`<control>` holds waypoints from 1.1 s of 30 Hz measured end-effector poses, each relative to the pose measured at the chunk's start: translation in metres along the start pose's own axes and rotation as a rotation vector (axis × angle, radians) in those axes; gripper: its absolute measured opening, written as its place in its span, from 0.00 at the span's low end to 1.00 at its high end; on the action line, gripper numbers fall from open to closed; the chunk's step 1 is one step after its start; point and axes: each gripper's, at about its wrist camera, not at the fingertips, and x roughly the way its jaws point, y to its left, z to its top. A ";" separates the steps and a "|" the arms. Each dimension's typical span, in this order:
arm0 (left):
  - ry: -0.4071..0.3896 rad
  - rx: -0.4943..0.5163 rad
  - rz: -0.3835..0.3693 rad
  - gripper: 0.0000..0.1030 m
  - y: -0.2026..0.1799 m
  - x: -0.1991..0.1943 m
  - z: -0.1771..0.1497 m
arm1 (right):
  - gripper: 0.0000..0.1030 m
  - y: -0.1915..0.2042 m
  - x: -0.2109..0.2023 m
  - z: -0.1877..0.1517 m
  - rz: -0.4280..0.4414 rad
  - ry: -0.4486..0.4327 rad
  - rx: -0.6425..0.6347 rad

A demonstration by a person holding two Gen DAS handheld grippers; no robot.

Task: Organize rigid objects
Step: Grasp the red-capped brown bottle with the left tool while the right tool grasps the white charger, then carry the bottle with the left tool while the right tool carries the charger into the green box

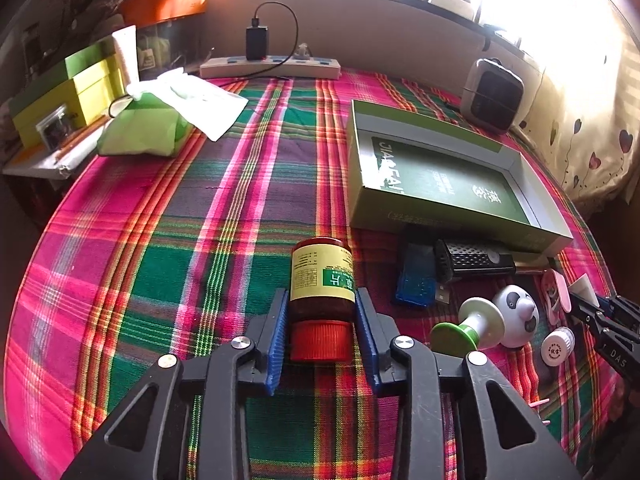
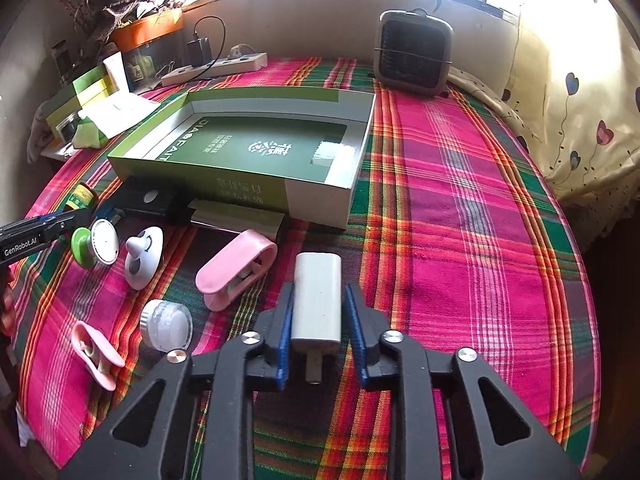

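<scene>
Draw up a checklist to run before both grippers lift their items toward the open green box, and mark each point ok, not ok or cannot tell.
1. Left gripper closed on brown bottle: ok.
2. Right gripper closed on white charger: ok.
3. Green box open, floor bare: ok.
4. Grips firm enough to lift: cannot tell.
5. Black device and blue stick lie between bottle and box: not ok.
</scene>
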 end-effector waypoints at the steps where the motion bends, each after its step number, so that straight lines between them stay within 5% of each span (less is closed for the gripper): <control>1: 0.001 0.000 -0.001 0.30 0.000 0.000 0.000 | 0.21 0.000 0.000 0.000 0.000 0.000 0.000; 14: -0.022 0.002 -0.004 0.30 0.003 -0.012 0.007 | 0.21 -0.002 -0.010 0.006 0.006 -0.025 0.012; 33: -0.064 0.069 -0.152 0.30 -0.032 -0.012 0.073 | 0.21 0.006 -0.008 0.062 0.052 -0.067 -0.014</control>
